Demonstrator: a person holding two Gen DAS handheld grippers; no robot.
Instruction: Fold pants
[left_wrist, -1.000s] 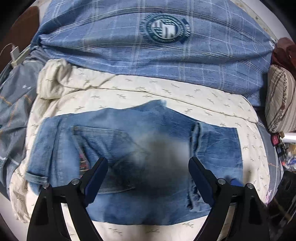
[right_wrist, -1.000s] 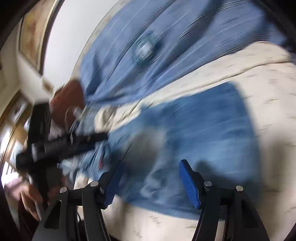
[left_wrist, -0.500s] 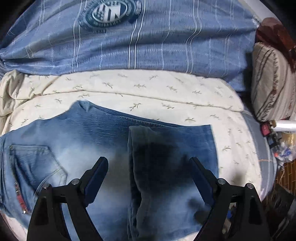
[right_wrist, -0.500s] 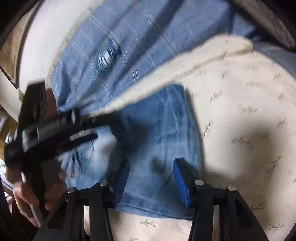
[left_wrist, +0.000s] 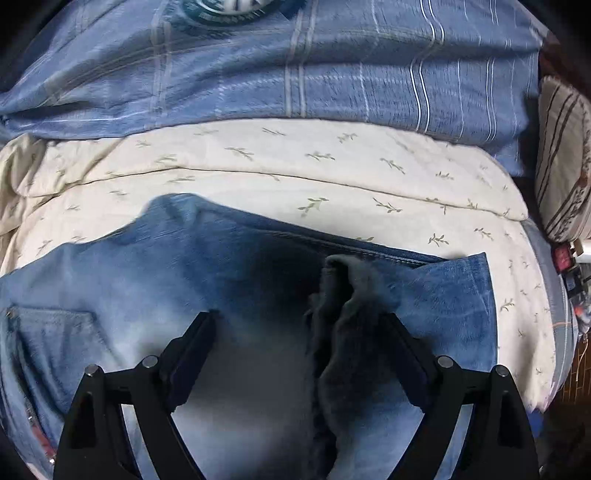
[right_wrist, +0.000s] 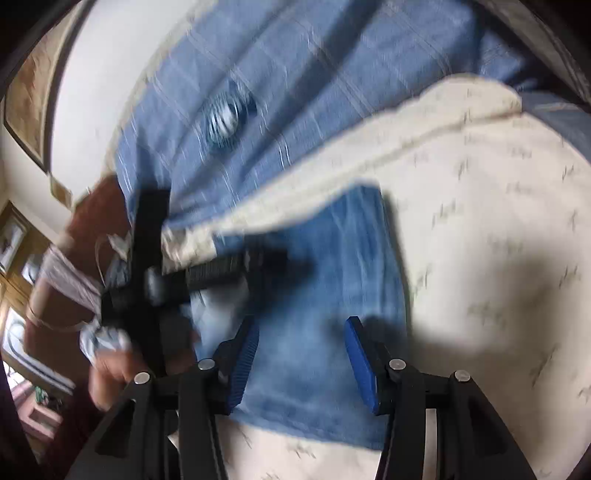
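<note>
Blue jeans (left_wrist: 184, 280) lie folded across a cream leaf-print cover (left_wrist: 295, 166). In the left wrist view my left gripper (left_wrist: 297, 325) hangs open close above them, pointing steeply down. A raised ridge of folded denim (left_wrist: 347, 295) stands between its fingers, against the right one. A back pocket (left_wrist: 55, 332) shows at the far left. In the right wrist view my right gripper (right_wrist: 301, 328) is open, narrower, low over the square end of the jeans (right_wrist: 332, 258), with no cloth pinched. The left gripper (right_wrist: 258, 264) appears there too, held by a hand (right_wrist: 110, 369).
A blue plaid duvet with a round emblem (left_wrist: 332, 66) is heaped behind the cover. A striped pillow (left_wrist: 561, 158) and small clutter (left_wrist: 569, 258) sit off the right edge. The cream cover (right_wrist: 498, 221) stretches bare right of the jeans.
The left gripper has slid right along the jeans and sunk lower; the pocket has drifted to the left edge and the denim ridge now stands between its fingers. The right gripper's jaws have narrowed.
</note>
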